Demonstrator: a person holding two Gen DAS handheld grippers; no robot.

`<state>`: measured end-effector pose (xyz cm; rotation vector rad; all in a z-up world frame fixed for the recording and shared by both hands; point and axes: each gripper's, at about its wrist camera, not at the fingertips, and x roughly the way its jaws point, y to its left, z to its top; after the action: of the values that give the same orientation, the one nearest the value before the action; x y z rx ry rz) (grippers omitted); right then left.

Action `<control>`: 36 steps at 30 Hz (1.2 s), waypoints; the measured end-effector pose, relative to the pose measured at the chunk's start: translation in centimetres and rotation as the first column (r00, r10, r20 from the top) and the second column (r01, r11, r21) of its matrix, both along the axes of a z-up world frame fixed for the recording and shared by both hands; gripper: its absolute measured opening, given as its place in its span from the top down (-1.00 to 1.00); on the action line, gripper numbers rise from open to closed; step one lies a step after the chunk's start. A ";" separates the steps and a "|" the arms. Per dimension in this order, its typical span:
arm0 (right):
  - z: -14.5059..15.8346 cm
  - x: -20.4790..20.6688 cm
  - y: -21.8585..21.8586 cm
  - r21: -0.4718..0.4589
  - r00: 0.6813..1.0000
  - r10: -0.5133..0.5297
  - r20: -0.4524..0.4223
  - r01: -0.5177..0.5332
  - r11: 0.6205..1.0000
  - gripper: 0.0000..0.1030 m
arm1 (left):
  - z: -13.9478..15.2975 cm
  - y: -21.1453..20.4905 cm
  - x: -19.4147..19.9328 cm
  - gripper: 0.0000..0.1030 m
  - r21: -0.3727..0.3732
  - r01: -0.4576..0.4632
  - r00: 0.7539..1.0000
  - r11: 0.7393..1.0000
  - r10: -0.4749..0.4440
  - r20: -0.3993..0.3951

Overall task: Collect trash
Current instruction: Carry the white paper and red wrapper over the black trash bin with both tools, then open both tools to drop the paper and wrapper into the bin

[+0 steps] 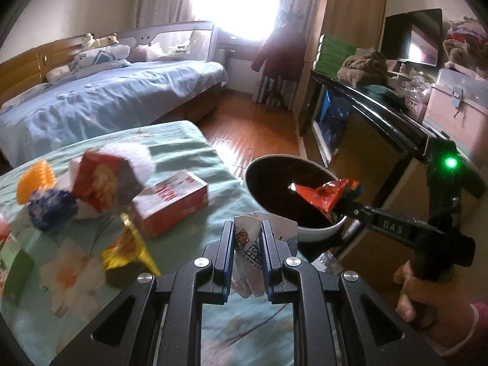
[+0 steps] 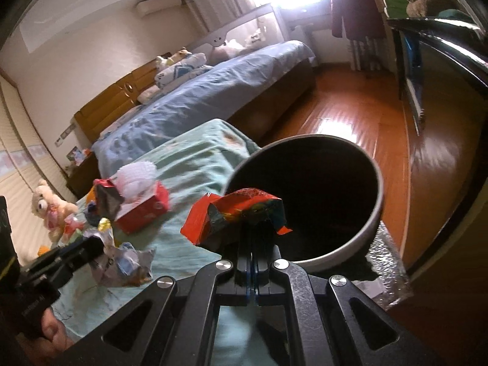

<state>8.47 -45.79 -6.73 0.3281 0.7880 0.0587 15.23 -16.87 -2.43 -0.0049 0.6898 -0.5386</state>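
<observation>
My left gripper is shut on a crumpled white wrapper above the green floral cloth, just short of the bin. The same wrapper and left gripper show at the left of the right wrist view. My right gripper is shut on a red snack wrapper and holds it over the near rim of the dark round bin. In the left wrist view the right gripper holds the red wrapper over the bin.
More trash lies on the cloth: a red box, a red packet, a blue crumpled wrapper, a yellow wrapper, an orange item. A blue bed, black cabinet and wood floor surround.
</observation>
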 end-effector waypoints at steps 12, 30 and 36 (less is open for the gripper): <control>-0.8 1.8 -3.0 -0.057 0.999 -0.029 -0.044 0.026 0.998 0.99 | -0.4 -5.0 3.3 0.71 0.030 0.011 1.000 0.999 -0.011 0.006; -1.7 4.8 -5.7 -0.078 0.994 -0.030 -0.107 0.022 0.997 0.97 | -1.9 -11.4 9.0 0.71 0.082 0.023 0.999 0.996 -0.020 -0.037; -1.8 5.4 -6.2 -0.089 0.991 -0.033 -0.127 0.022 0.996 0.90 | -2.6 -12.6 10.4 0.70 0.090 0.030 0.997 0.995 -0.024 -0.067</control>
<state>13.89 -52.00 -8.55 0.2614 0.9105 -0.0235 25.59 -29.42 -5.04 0.0723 0.7790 -0.5345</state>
